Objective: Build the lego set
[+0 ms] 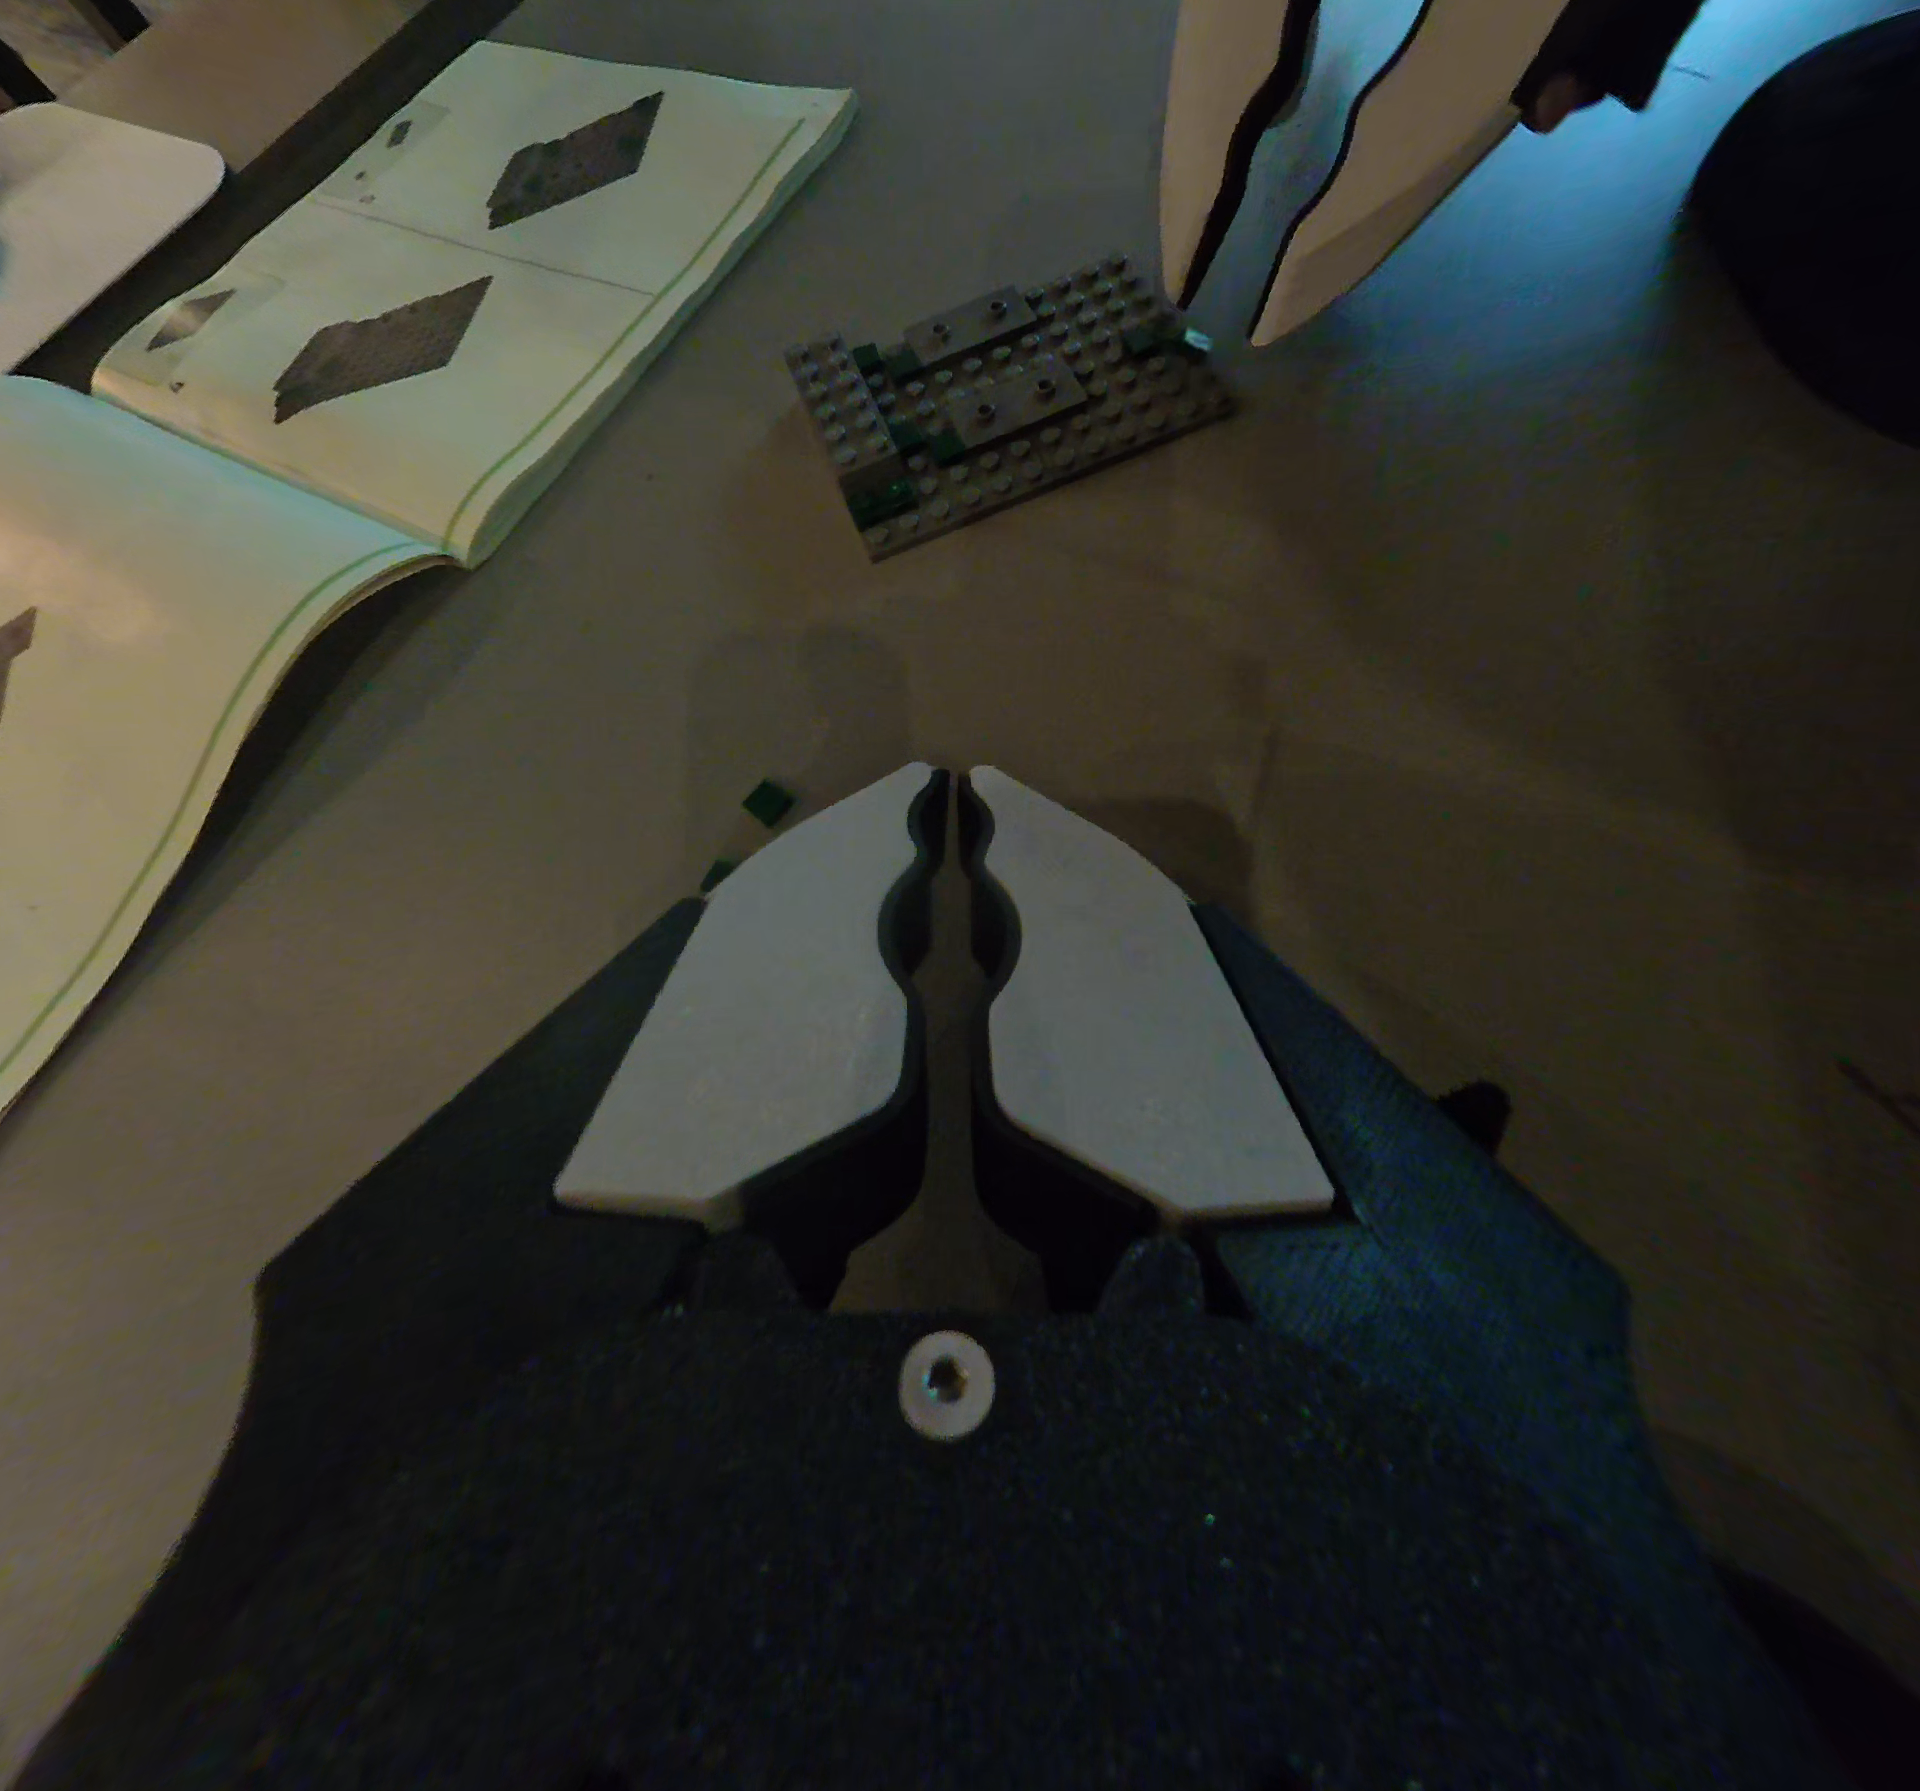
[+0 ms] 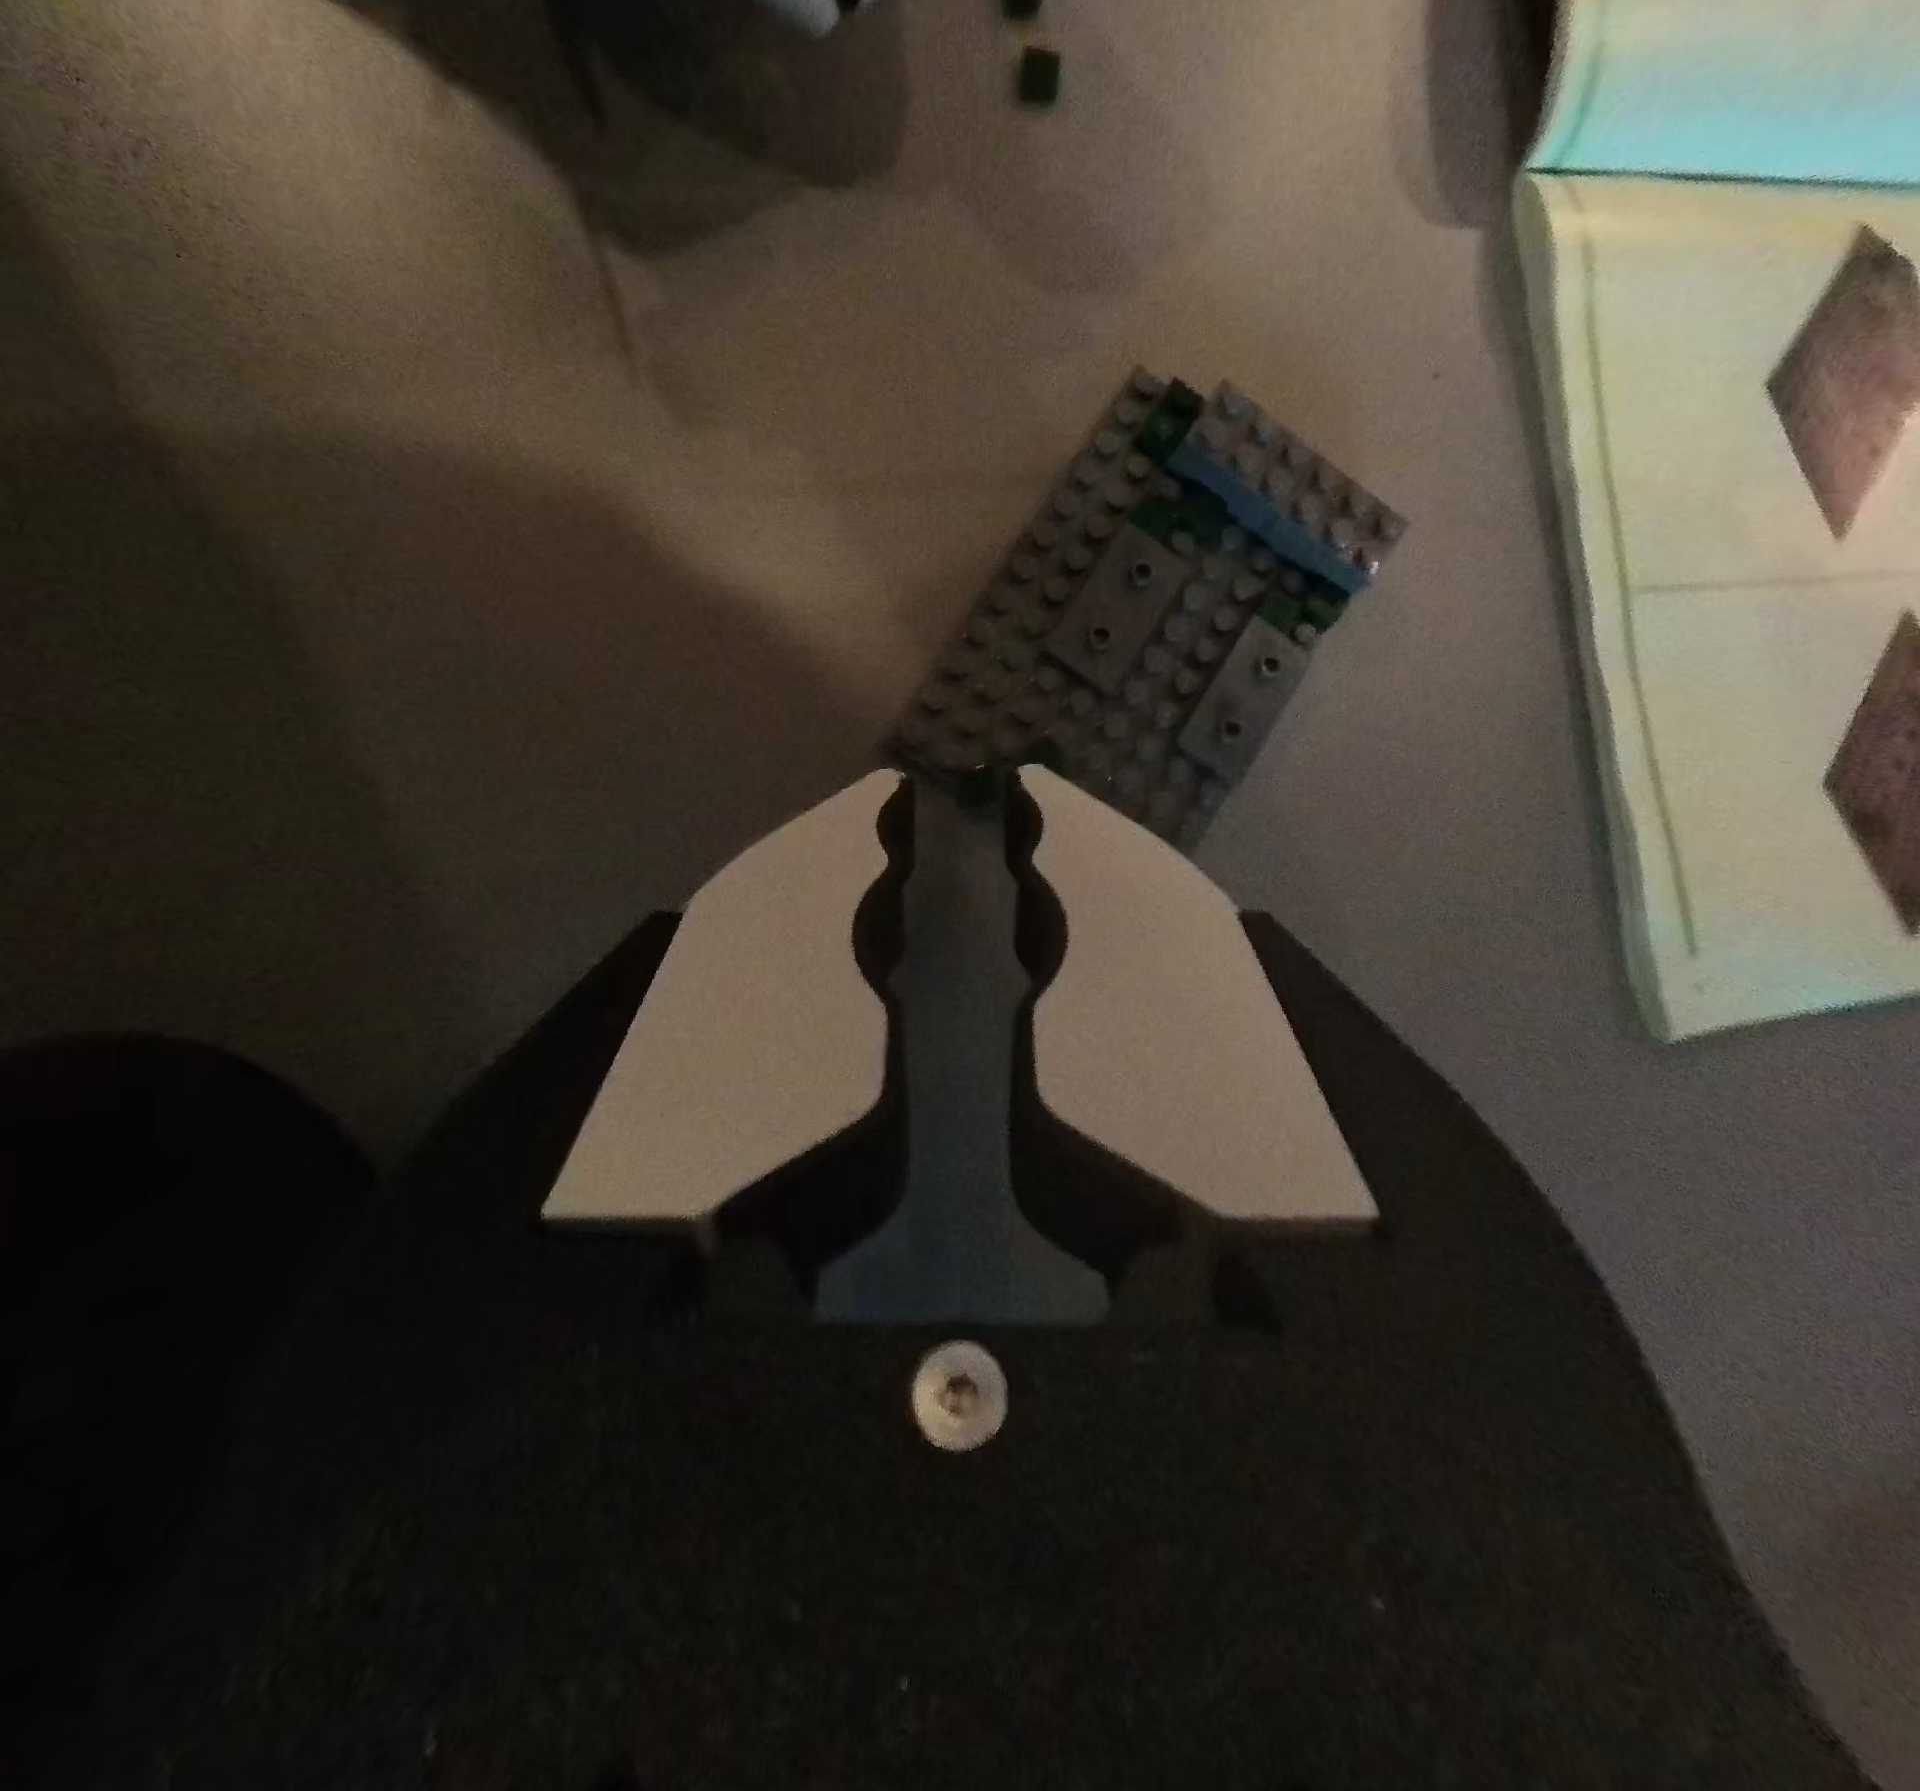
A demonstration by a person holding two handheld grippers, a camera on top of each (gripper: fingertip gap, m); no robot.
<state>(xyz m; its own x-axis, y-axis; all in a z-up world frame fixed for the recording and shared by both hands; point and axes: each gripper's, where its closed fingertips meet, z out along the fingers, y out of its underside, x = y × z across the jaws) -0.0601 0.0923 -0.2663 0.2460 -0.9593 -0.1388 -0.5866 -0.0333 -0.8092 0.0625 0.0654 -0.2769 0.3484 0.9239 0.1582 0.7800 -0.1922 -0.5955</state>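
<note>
While the left gripper point(image 1: 958, 773) waits low over the table point(image 1: 1351, 702) with its jaws drawn almost together on nothing, its own view has the grey baseplate point(image 1: 1003, 401) lying flat up at twelve o'clock. Green and grey pieces are already pressed onto it. At ten o'clock the instruction booklet point(image 1: 499, 287) lies open, presumably for checking the step. A loose green piece point(image 1: 767, 799) sits just beside the left fingertip at about nine o'clock, likely staged for later. At one o'clock the right gripper point(image 1: 1226, 313) points down at the plate's far corner.

From the right wrist view, the right gripper point(image 2: 961, 777) has its jaws a small way apart, with a small dark green piece point(image 2: 977, 787) between the tips at the plate's near corner. I can't tell whether they truly pinch it or merely straddle it (the picture is soft there). The baseplate point(image 2: 1049, 661) runs off toward one o'clock, the booklet point(image 2: 1704, 598) sits at three, and two spare green pieces point(image 2: 1029, 27) wait at twelve.
</note>
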